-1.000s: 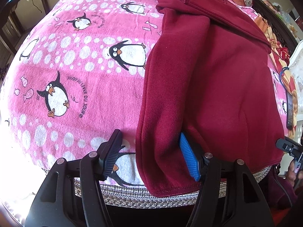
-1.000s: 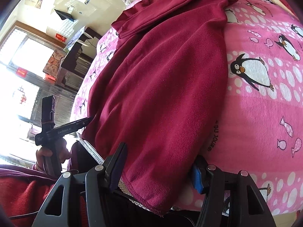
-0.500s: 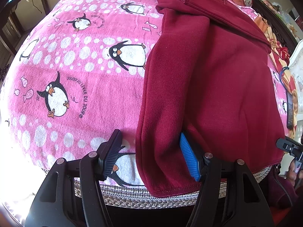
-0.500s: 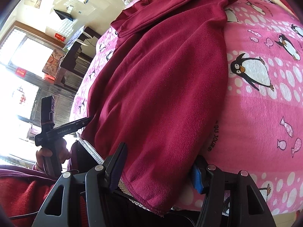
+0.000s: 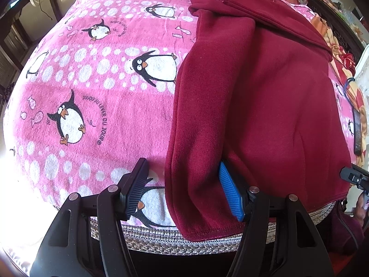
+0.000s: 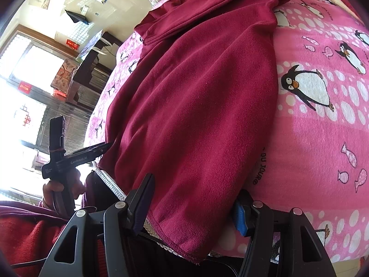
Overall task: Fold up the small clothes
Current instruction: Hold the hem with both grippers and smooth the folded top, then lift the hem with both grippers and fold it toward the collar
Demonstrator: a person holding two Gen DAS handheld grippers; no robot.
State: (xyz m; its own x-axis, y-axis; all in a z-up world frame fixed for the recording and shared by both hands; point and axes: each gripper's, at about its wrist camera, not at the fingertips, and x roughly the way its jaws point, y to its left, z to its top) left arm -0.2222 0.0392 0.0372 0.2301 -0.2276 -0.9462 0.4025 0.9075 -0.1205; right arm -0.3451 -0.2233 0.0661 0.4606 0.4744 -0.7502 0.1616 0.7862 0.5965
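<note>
Garment (image 5: 265, 106) is lying on the blanket (image 5: 96, 106), its hem overhanging the near edge. Left gripper (image 5: 184, 191) and right gripper (image 6: 193, 205) are each straddling a hem corner, jaws partly open, pads not pressing. Risk: closing on one layer only, dragging the fold askew. Both are pointing steeply downward.

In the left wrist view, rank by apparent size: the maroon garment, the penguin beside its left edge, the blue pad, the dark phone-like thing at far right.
1. Maroon garment.
2. Penguin.
3. Blue pad and phone-like thing: unsure, since the pad is much nearer the camera and the other is edge-distorted.
</note>
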